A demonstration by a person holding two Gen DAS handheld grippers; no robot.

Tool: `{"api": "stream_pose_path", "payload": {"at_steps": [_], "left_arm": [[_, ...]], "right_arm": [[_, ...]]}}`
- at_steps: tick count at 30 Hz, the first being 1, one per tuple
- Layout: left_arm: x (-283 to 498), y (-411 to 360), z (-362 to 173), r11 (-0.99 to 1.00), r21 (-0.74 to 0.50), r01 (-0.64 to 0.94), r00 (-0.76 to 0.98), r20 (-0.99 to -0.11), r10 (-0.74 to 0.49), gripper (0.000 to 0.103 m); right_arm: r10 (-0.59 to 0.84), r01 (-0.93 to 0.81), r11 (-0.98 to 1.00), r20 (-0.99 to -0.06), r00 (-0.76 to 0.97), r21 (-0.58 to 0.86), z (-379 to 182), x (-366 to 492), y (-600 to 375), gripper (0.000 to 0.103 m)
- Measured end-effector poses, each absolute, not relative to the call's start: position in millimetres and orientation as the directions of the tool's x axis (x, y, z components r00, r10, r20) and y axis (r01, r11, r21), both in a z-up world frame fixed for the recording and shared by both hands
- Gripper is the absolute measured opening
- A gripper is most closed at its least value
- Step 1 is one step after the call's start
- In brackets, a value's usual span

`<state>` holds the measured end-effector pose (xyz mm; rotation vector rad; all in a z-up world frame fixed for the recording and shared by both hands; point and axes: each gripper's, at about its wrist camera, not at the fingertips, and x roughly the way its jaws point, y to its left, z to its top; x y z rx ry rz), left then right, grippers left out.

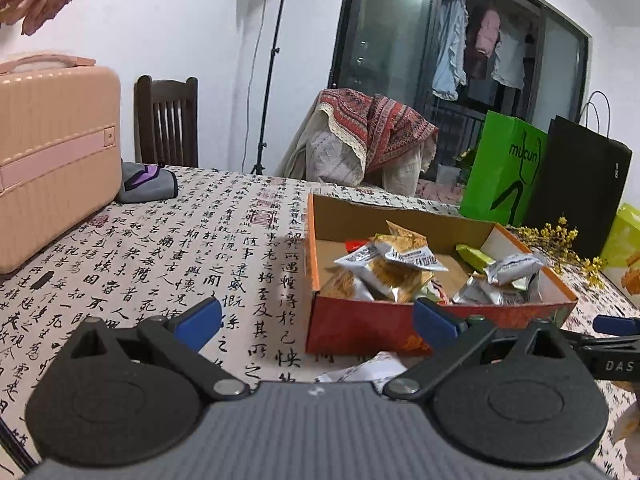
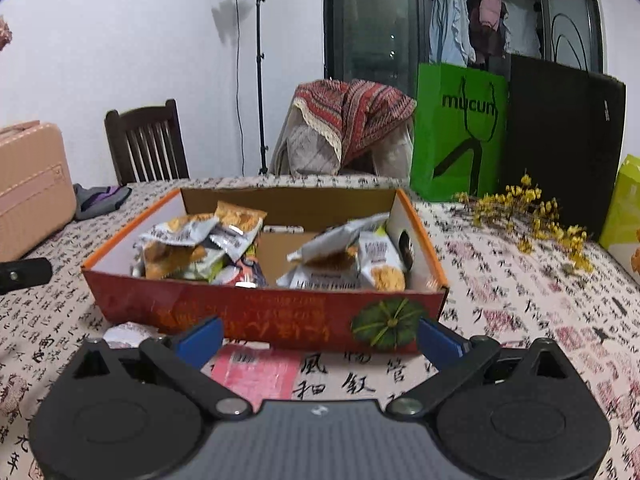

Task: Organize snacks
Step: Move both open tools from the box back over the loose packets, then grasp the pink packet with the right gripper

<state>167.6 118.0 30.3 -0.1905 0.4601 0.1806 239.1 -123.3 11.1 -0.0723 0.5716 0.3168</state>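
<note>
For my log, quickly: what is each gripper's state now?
Left gripper: open, holding nothing.
Right gripper: open, holding nothing.

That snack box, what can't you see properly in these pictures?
- Bottom snack packets in the snack box: right wrist view, buried under the top packets.
- Pink packet on the table: right wrist view, blurred print, partly behind the right tongs.
- White wrapper: left wrist view, mostly hidden by the left tongs.

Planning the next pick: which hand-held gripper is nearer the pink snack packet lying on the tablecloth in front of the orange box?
Right. The right hand-held gripper hovers open directly over the pink snack packet; the left hand-held gripper sits off to its left.
</note>
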Motion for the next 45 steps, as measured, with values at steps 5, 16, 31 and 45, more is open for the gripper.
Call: {"api": "stream_pose_path", "payload": {"at_steps": [5,16,31,45], "left_arm": [[168,127,24,0.975,-0.134,-0.180,0.875,-0.475,0.096,0.103],[179,139,4,0.984,-0.135,-0.119,0.850,-0.526,0.031,0.103],[187,156,-14,0.964,-0.184,-0.191,0.830,-0.554,0.059,0.103],[187,168,-19,0.945,-0.229,-0.235,0.824,-0.563,0.068,0.103]], "right_arm": [[0.272,-0.298,0.953,-0.554,0.787,0.045,3,239,-114,0.103],[0.234,-0.272,0.962,-0.590,0.773,0.025,-6,232,-105,0.103],[0.206,-0.279,0.960,-0.720,0.663,0.019,-37,267,-67,0.101],[0.204,-0.266,0.964,-0.685,0.700,0.016,-41,254,-61,0.077]]}}
